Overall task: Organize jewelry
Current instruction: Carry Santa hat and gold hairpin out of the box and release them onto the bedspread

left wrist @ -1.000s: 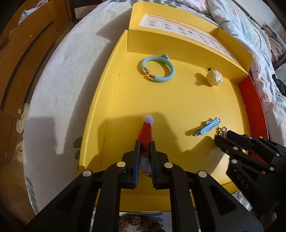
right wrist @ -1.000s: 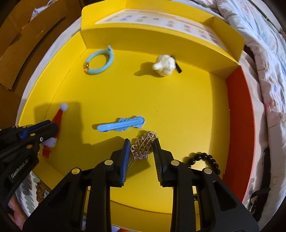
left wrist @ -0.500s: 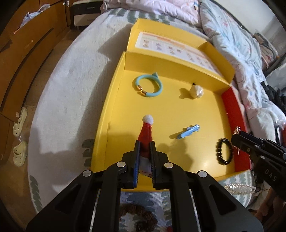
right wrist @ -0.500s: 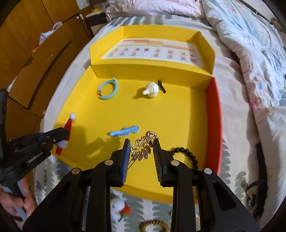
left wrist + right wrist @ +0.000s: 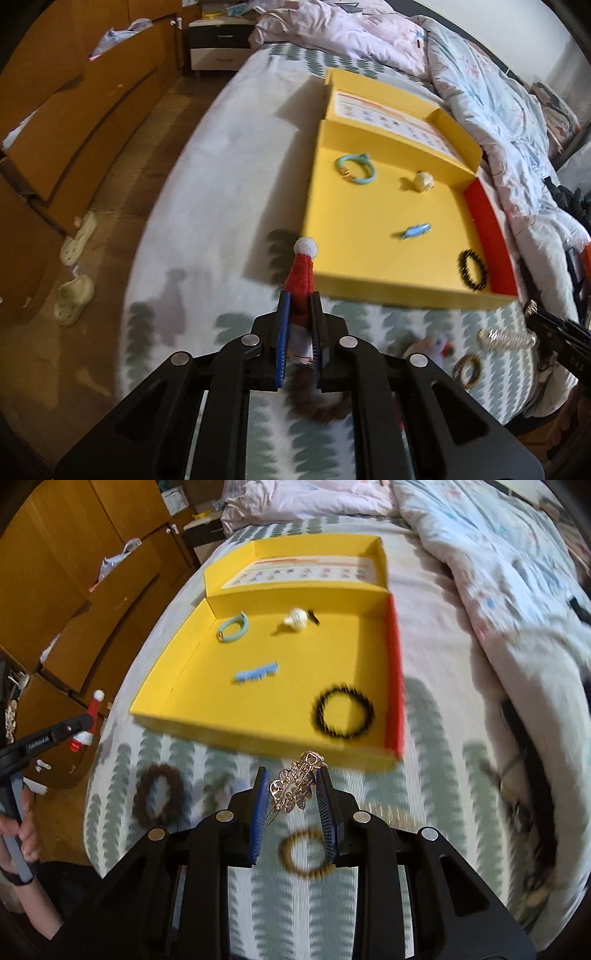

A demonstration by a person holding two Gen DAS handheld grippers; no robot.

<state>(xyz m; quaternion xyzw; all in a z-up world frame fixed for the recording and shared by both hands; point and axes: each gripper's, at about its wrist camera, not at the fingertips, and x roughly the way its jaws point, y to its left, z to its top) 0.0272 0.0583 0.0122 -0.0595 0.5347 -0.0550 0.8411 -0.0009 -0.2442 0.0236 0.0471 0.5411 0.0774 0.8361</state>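
**Two grippers, each clamped on a trinket, short of the yellow tray**

Nearest, on the near side of the yellow tray (image 5: pixel 207 723): left gripper (image 5: pixel 298 317) pinching a red santa-hat clip (image 5: pixel 301 277), white pompom up; right gripper (image 5: pixel 291 794) clamped on a gold filigree brooch (image 5: pixel 295 784). Below them, on the leaf-patterned bedspread (image 5: pixel 266 904) before the tray's near wall: brown scrunchie (image 5: pixel 159 794), tan bead bracelet (image 5: pixel 306 854). Inside the tray, near its red side wall: black bead bracelet (image 5: pixel 343 710). Toward the tray's middle: blue hair clip (image 5: pixel 256 672). By the tray's far wall: teal bangle (image 5: pixel 232 629), cream shell clip (image 5: pixel 297 618). Beyond the tray: rumpled quilt (image 5: pixel 480 535).
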